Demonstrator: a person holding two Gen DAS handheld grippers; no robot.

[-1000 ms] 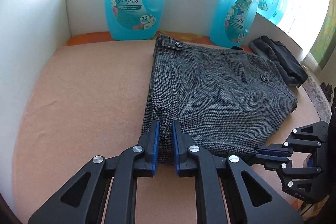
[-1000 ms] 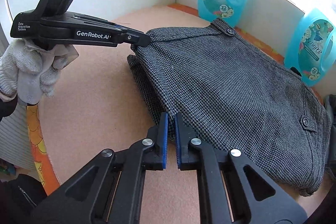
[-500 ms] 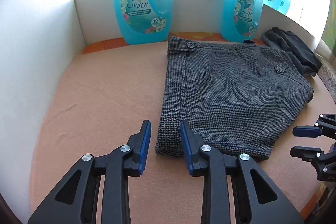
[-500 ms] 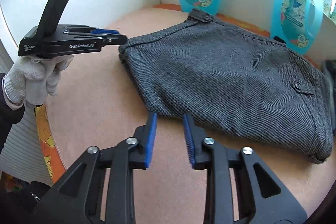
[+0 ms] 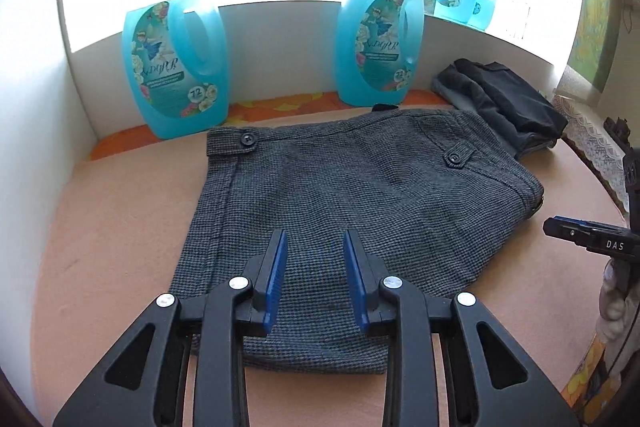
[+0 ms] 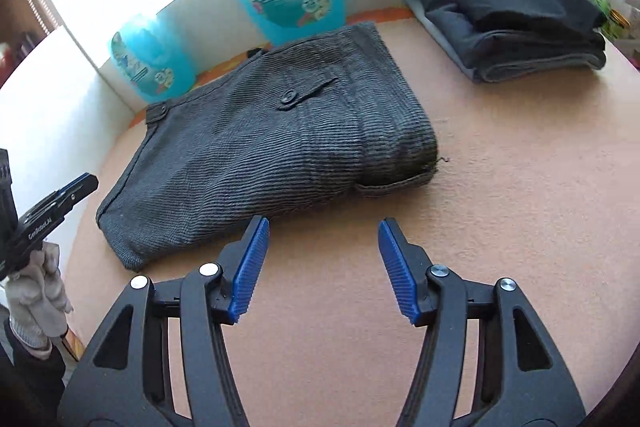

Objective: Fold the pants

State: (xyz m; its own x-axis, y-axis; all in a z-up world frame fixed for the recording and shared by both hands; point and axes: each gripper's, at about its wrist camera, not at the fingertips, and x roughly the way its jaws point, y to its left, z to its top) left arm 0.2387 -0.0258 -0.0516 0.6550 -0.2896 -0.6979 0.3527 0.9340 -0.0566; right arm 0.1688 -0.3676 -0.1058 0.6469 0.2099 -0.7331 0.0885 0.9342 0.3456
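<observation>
The grey houndstooth pants (image 5: 352, 195) lie folded flat on the peach table cover, waistband toward the back wall; they also show in the right wrist view (image 6: 272, 143). My left gripper (image 5: 315, 255) is open and empty, hovering over the near edge of the pants. My right gripper (image 6: 320, 239) is open wide and empty, over bare cover just in front of the pants. The right gripper also shows at the right edge of the left wrist view (image 5: 588, 237), and the left one at the left edge of the right wrist view (image 6: 52, 211).
Two blue detergent bottles (image 5: 176, 71) (image 5: 378, 47) stand against the white back wall. A stack of dark folded clothes (image 6: 508, 15) lies at the back right. A white side wall (image 5: 28, 131) bounds the left.
Both grippers opened and let go of the pants' near edge, then pulled back. The left swung right over the pants; the right turned right and opened wider.
</observation>
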